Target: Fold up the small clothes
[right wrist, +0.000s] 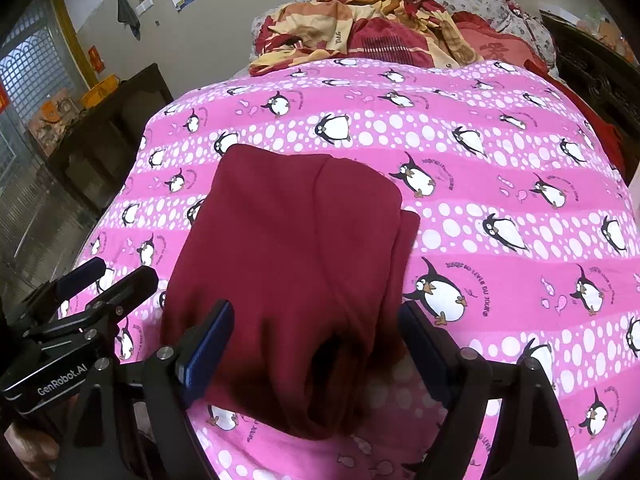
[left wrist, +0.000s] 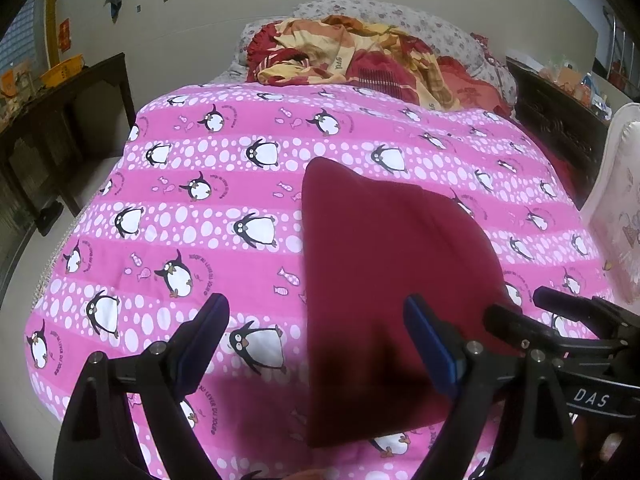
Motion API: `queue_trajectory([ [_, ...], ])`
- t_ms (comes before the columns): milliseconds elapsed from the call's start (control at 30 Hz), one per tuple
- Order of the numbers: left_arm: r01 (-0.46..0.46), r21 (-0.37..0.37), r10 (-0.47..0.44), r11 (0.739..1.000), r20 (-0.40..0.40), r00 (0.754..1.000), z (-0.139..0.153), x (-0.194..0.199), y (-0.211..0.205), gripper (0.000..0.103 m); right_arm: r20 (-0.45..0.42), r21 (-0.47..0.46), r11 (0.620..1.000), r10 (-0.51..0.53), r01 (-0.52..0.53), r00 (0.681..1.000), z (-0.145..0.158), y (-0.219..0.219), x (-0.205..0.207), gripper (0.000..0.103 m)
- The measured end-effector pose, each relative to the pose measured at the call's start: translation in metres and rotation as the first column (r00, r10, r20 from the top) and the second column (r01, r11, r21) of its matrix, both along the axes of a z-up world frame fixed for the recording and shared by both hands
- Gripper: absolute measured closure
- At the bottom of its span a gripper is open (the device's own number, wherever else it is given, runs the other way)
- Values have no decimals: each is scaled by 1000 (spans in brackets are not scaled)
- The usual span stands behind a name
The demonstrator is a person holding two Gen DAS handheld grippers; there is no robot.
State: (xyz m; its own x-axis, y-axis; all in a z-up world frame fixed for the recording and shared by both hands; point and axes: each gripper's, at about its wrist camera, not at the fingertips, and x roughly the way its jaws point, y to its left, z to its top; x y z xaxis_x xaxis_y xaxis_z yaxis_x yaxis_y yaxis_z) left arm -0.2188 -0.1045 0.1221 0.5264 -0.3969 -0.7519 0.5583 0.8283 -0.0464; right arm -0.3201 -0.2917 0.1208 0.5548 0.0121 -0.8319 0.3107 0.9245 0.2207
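A dark red garment (left wrist: pixel 380 280) lies folded into a compact stack on the pink penguin bedsheet (left wrist: pixel 192 208); it also shows in the right wrist view (right wrist: pixel 292 264). My left gripper (left wrist: pixel 316 320) is open, hovering above the garment's left edge near its front end, holding nothing. My right gripper (right wrist: pixel 316 328) is open, its fingers either side of the garment's near end, above it. The right gripper shows in the left view (left wrist: pixel 560 320) and the left gripper shows in the right view (right wrist: pixel 100 280).
A crumpled red and yellow blanket (left wrist: pixel 360 56) and floral pillows (left wrist: pixel 440 28) lie at the bed's head. A dark wooden desk (left wrist: pixel 60 120) stands left of the bed. A dark headboard (left wrist: pixel 560 120) and a white cushion (left wrist: pixel 620 200) are at right.
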Motion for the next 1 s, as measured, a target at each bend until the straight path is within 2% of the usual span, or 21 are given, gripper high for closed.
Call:
queue_trajectory([
  [1000, -11, 6, 11, 1000, -22, 1000, -9, 5, -1, 15, -36, 16, 1000, 8, -7, 999, -12, 3, 8, 15],
])
